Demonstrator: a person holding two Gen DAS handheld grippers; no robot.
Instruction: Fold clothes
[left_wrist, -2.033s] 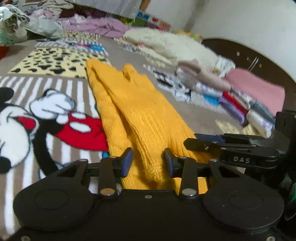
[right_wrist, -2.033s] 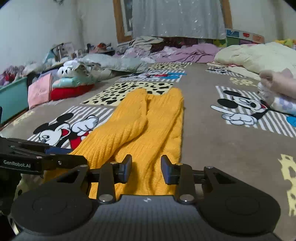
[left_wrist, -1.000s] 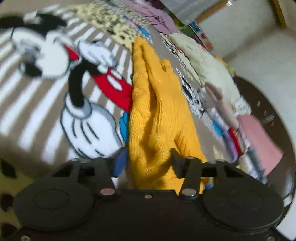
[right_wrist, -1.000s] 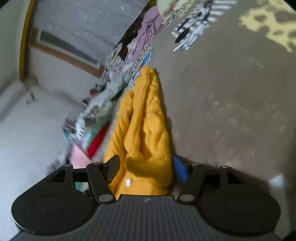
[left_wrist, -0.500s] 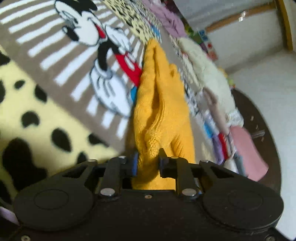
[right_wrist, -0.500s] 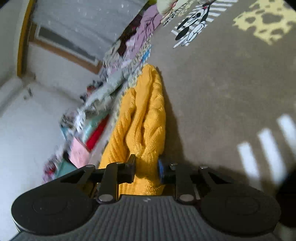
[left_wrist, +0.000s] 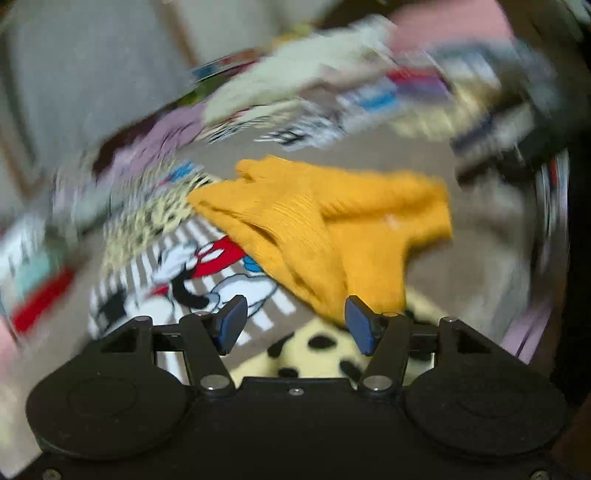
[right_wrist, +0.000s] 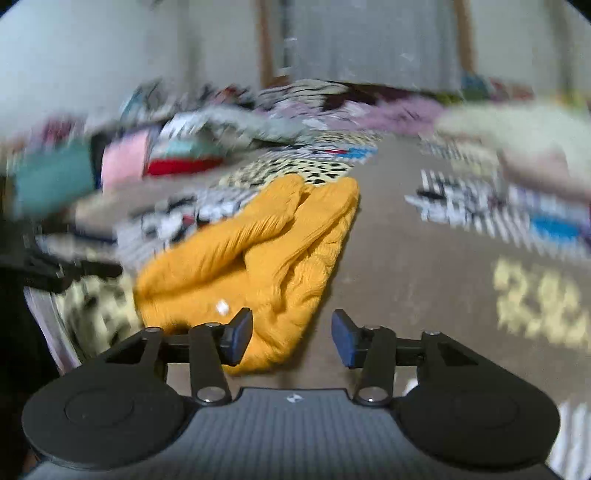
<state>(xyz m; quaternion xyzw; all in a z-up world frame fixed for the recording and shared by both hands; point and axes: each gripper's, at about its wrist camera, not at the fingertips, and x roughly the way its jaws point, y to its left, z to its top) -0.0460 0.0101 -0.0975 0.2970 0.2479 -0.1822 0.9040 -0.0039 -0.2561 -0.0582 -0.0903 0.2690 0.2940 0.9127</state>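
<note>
Now both pictures are smeared with motion blur, though the near things read well enough. The yellow knit garment (left_wrist: 325, 229) lies folded over itself on the patterned blanket (left_wrist: 461, 266), a brown spread with a cartoon mouse, stripes and spotted yellow patches.

From the left wrist camera, the left tongs (left_wrist: 293, 328) stand wide apart with nothing between them. The garment's nearest corner comes down just ahead of the right-hand blue pad (left_wrist: 358, 328); whether cloth and pad touch cannot be told. The rest of the knit spreads up and away to the right, and a small white tag (left_wrist: 391, 220) shows on its upper layer.

From the right wrist camera, the right tongs (right_wrist: 291, 338) are likewise spread and empty. Here the garment (right_wrist: 258, 258) sits ahead and to the left: its near edge passes behind the left-hand pad (right_wrist: 240, 334) and partway into the gap, while bare brown blanket (right_wrist: 406, 277) lies before the other pad. The same white tag (right_wrist: 222, 306) shows near that edge.

Heaps of other clothes (right_wrist: 177, 155) line the far side, too blurred to sort.
</note>
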